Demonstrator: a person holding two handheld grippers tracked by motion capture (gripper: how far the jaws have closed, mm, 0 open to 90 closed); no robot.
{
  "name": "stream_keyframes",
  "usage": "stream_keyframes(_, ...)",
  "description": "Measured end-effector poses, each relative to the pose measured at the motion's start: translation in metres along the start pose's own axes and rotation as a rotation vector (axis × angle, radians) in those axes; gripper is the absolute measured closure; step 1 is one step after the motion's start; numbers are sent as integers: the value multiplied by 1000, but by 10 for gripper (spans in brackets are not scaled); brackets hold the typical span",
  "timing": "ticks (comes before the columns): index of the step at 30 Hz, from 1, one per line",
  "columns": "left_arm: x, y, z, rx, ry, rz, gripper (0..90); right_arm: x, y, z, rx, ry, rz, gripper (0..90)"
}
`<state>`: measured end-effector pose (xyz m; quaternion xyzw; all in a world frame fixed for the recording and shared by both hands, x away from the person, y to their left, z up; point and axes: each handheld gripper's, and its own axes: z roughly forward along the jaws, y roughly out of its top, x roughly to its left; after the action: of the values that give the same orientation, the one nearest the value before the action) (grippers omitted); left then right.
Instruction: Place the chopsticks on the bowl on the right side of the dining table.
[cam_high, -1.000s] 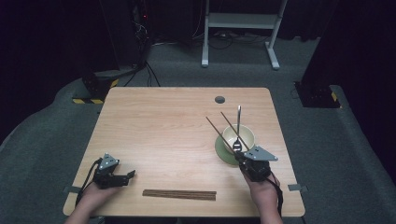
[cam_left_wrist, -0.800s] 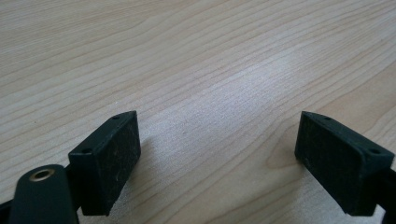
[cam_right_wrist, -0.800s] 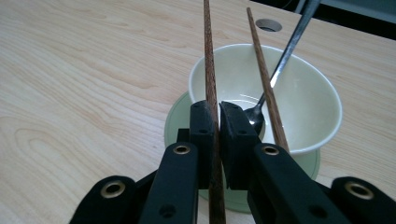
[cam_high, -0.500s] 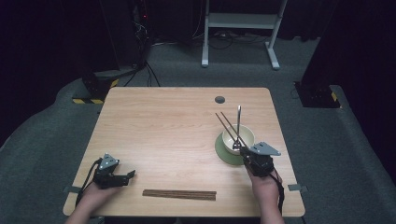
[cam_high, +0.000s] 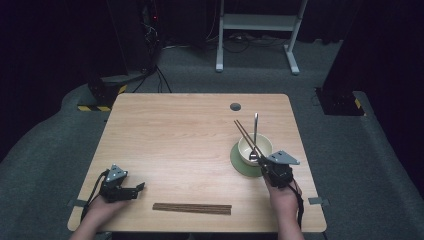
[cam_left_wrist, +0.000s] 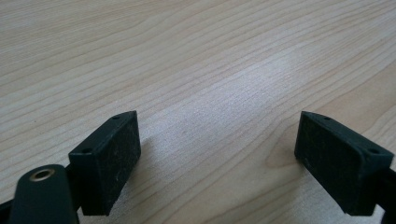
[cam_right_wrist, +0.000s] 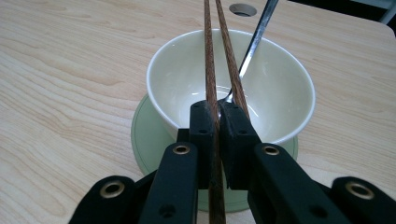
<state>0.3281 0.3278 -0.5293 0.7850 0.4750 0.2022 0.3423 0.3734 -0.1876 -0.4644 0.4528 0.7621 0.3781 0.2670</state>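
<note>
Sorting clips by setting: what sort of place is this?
Likely a lab or studio, not a kitchen: one wooden table on grey carpet, dark surroundings, cables behind, a bowl staged.

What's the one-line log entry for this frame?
left gripper: open, on table | right gripper: shut on chopsticks, above bowl | spoon in bowl | second chopsticks near table edge

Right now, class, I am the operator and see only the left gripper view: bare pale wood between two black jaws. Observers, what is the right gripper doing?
Observer: The right gripper is shut on a pair of brown wooden chopsticks above a cream ceramic bowl.
Operator: Anything in that bowl?
Observer: A silver metal spoon leans in it.
Operator: Anything near my gripper?
Observer: A second brown chopstick pair lies flat at the front of the table, right of the left gripper.
</note>
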Motion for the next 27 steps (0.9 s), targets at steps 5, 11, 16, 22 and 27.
stream_keyframes(5,0,0,0,1,0,3,144,-1,0,0,4,-4,9,833)
stream_keyframes(11,0,0,0,1,0,3,143,-2,0,-1,-5,6,15,766)
stream_keyframes(16,0,0,0,1,-1,0,143,4,5,-7,-31,11,0,714)
stream_keyframes(22,0,-1,-1,0,-1,2,144,17,9,-11,-44,20,-32,694)
stream_keyframes(27,0,-1,-1,0,-2,2,144,15,8,-12,-43,4,-25,616)
